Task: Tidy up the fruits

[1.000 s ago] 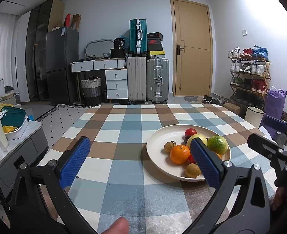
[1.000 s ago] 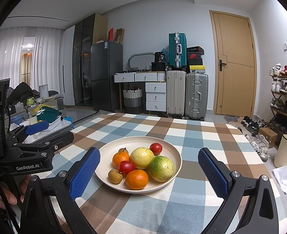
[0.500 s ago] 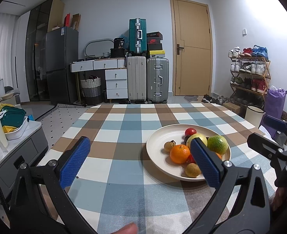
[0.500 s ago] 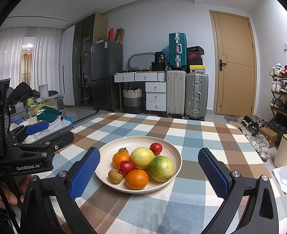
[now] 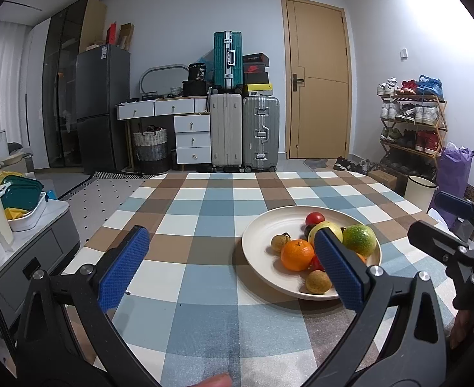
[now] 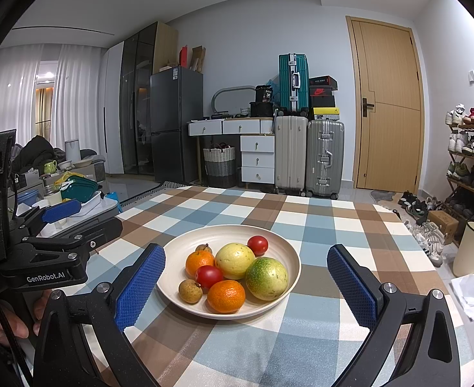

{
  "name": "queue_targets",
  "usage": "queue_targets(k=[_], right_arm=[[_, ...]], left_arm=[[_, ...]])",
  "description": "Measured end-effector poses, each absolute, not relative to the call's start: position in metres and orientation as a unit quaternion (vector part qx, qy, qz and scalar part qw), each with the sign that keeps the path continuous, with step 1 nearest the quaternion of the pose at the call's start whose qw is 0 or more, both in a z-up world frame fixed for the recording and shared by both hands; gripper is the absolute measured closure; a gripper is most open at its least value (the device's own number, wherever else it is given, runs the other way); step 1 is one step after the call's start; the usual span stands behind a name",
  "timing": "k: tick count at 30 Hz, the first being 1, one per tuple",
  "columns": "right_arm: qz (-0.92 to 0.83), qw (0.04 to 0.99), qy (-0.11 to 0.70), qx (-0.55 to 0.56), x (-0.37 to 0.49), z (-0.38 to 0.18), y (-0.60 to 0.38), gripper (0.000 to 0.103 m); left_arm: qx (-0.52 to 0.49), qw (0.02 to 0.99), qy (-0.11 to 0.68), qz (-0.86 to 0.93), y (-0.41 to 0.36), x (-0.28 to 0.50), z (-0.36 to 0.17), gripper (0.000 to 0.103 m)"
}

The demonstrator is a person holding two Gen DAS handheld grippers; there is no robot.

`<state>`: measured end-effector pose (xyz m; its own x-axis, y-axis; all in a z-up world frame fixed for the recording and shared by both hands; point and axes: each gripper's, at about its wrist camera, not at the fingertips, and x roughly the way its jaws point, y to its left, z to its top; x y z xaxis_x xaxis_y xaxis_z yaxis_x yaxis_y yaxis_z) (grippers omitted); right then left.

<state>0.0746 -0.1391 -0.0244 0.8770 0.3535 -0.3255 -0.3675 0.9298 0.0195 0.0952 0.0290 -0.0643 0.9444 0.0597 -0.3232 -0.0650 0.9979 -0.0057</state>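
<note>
A cream plate (image 6: pixel 288 251) (image 5: pixel 256 242) on the checked tablecloth holds two oranges (image 6: pixel 226 296), two red tomatoes (image 6: pixel 257 244), a yellow fruit (image 6: pixel 234 260), a green fruit (image 6: pixel 266 278) and two small brown fruits (image 6: pixel 190 291). My right gripper (image 6: pixel 246 287) is open, its blue pads level with the near half of the plate, nothing between them. My left gripper (image 5: pixel 233 267) is open too, left of the plate, and its right pad (image 5: pixel 337 264) covers part of the fruit. Each gripper shows at the edge of the other's view.
The checked table (image 5: pixel 204 213) stretches ahead to its far edge. A low grey cabinet with a white tray (image 5: pixel 27 213) stands to the left. Suitcases (image 5: pixel 243 132), drawers and a door stand at the back wall, a shoe rack (image 5: pixel 411 122) and a bin (image 6: pixel 472 248) at the right.
Nothing on the table has moved. Only a fingertip at the bottom edge of the left wrist view has shifted to the right.
</note>
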Motion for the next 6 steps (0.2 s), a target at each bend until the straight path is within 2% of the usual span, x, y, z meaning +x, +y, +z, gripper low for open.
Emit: queue_targets(k=[6], right_arm=[[0.186,0.968,0.164,-0.022,0.0747,-0.0241,-0.1391,0.0]], left_arm=[[-0.008,0.986,0.165,0.032,0.0291,0.0951,-0.0644,0.001]])
